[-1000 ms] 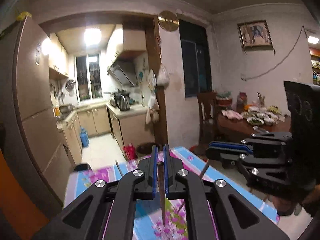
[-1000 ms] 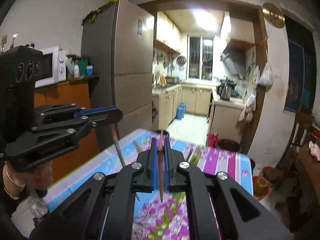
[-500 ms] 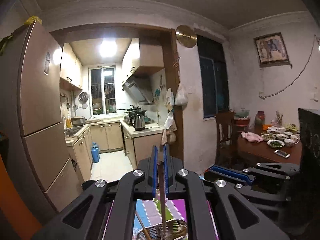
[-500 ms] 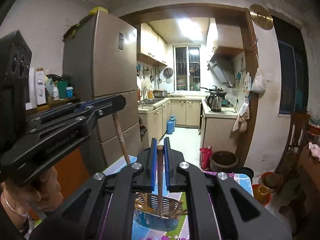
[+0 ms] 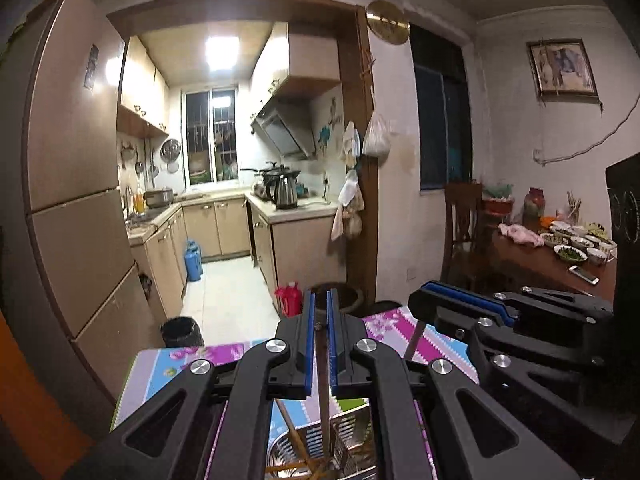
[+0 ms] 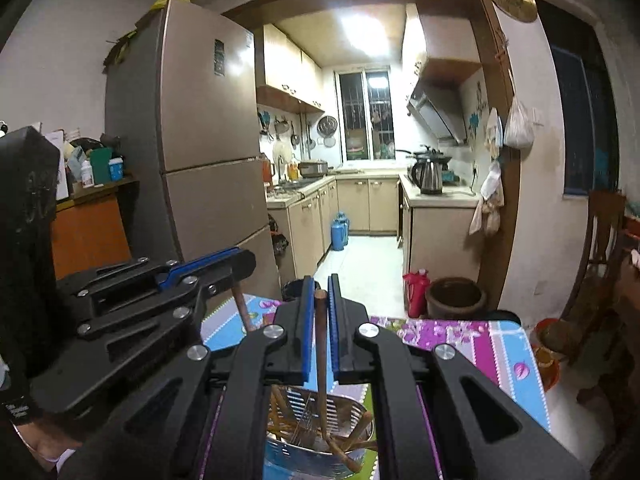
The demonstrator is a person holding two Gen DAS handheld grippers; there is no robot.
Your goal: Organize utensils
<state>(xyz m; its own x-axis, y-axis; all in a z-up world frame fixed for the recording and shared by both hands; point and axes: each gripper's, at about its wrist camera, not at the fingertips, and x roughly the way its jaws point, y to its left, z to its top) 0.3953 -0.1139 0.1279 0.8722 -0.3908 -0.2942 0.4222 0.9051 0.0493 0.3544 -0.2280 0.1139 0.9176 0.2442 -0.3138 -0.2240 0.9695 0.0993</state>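
You see a dim room; the brightest light is the ceiling lamp [image 5: 222, 53] in the kitchen, and it glares white. It shines off the fridge [image 6: 208, 120] door. The edges of both pictures bend and go dark. Nearby things look a bit soft and grainy

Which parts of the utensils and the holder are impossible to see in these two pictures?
- Left wrist view: the thin brown stick ends in the slotted metal holder; its tip is hidden, and the left gripper covers the holder's sides.
- Right wrist view: the holder's base is cut off by the bottom edge; its contents are too tangled to count.
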